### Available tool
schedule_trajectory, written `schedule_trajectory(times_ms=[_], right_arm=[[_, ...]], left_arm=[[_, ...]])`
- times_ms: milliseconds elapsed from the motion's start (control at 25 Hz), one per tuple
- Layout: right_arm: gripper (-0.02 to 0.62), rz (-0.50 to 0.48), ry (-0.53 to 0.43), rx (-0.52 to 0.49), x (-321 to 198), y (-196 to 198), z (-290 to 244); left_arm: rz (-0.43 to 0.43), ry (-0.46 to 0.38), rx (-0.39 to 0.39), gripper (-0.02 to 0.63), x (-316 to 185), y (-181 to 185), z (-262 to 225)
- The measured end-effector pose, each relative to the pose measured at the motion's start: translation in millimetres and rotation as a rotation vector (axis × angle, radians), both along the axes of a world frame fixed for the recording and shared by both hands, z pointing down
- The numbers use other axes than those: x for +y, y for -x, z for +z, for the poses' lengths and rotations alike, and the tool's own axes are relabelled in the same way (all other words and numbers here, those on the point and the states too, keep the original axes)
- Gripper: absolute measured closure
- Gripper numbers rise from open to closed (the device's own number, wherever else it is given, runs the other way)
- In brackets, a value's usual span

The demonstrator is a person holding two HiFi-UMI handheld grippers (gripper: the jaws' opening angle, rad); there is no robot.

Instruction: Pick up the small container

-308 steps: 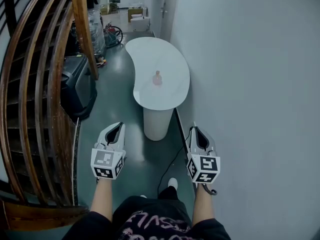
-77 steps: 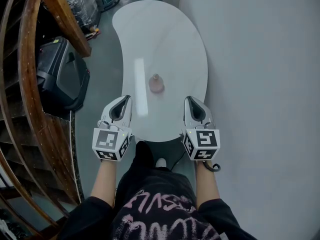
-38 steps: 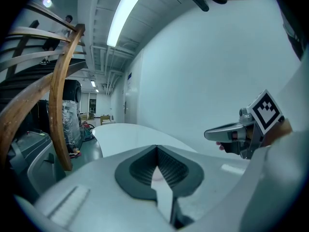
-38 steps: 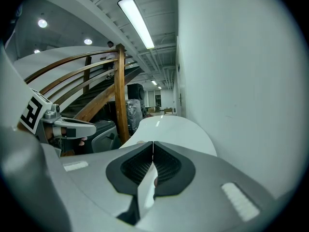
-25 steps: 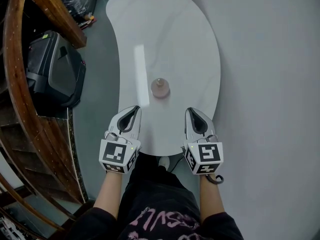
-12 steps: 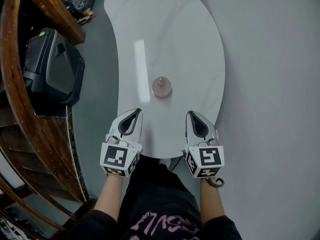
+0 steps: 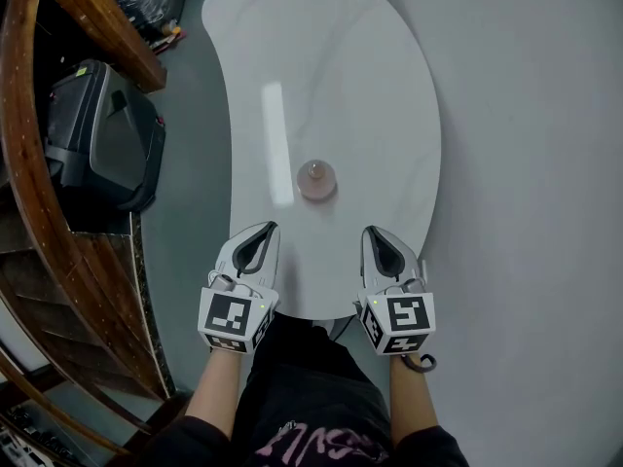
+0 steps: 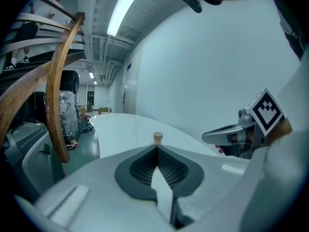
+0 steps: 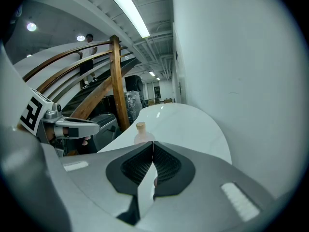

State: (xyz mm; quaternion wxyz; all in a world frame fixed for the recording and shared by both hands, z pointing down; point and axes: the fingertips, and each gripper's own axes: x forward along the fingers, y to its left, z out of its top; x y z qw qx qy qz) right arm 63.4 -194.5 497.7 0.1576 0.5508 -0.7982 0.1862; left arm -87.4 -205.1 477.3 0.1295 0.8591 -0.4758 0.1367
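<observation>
Small container [image 7: 316,179], tan stopper on top, stands upright mid-counter [image 7: 370,86], nothing touching it. Left gripper [image 7: 259,243] and right gripper [image 7: 382,245] hover over the near edge, one either side, both short of it. Fingers on both are pressed together, nothing between them.

Left claw [image 7: 255,251] and right claw [image 7: 384,253] closed, level, side by side

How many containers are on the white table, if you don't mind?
1: the container stands on the near half of the table, roughly midway across. None looks hidden.
</observation>
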Motion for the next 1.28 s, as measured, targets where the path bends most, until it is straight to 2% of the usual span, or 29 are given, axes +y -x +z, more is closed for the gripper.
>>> schedule_trajectory(times_ms=[560,840,1280], right_arm=[[0.583,0.007,0.016,-0.005,-4.2,-4.2,6.0],[0.583,0.02,0.023,-0.005,-7.0,-12.8,8.8],[0.583,0.037,0.03,-0.007,-6.7,-21.2,12.2]], left_arm=[[0.036,-0.027,-0.027,0.59,-15.3,-11.2,-4.7],[0.047,-0.028,-0.031,0.52,-26.6,-17.8,-1.5],[0.082,-0.071,-0.023,0.463,-40.4,-35.1,-6.1]])
